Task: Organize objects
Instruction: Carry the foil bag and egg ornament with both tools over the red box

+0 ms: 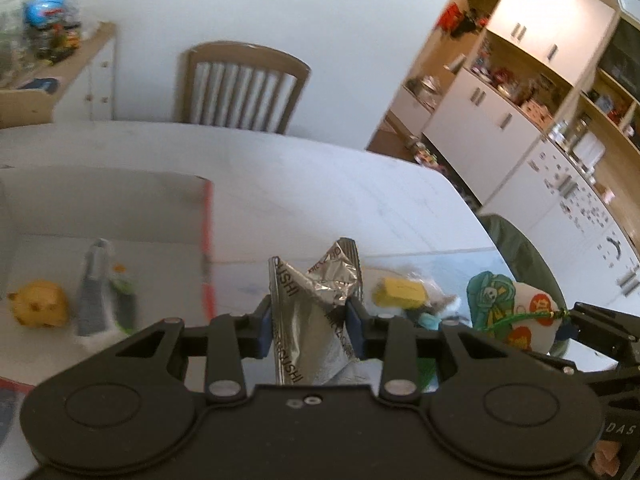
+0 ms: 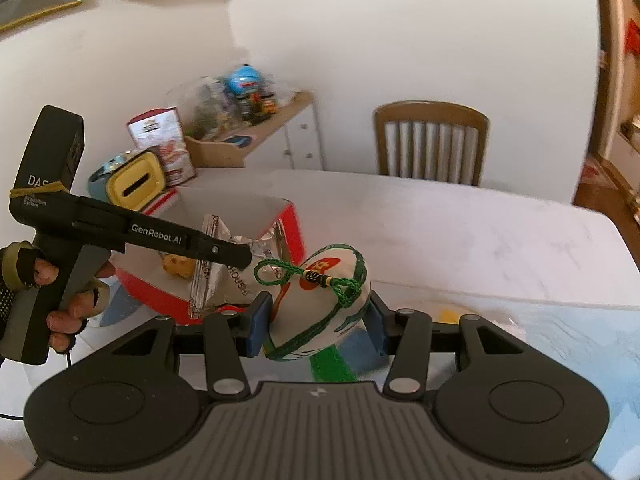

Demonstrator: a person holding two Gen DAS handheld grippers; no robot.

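Left tongs (image 1: 311, 326): clamped on crumpled foil wrapper (image 1: 316, 312); release it over red box (image 2: 288, 232).
Right tongs (image 2: 316, 318): gripping printed egg (image 2: 320, 312); follow without colliding.

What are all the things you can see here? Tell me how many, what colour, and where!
foil wrapper: one, silver, pinched in the left gripper
egg-shaped toy: one, white with green and orange print and a green cord, in the right gripper
box: one, red outside and white inside, on the table at the left
yellow toy: one, inside the box
grey toy: one, inside the box beside the yellow toy
yellow block: one, on the table beyond the wrapper
table: one, white
chair: one, brown, behind the table
left gripper: one, black, blue pads
right gripper: one, black, blue pads
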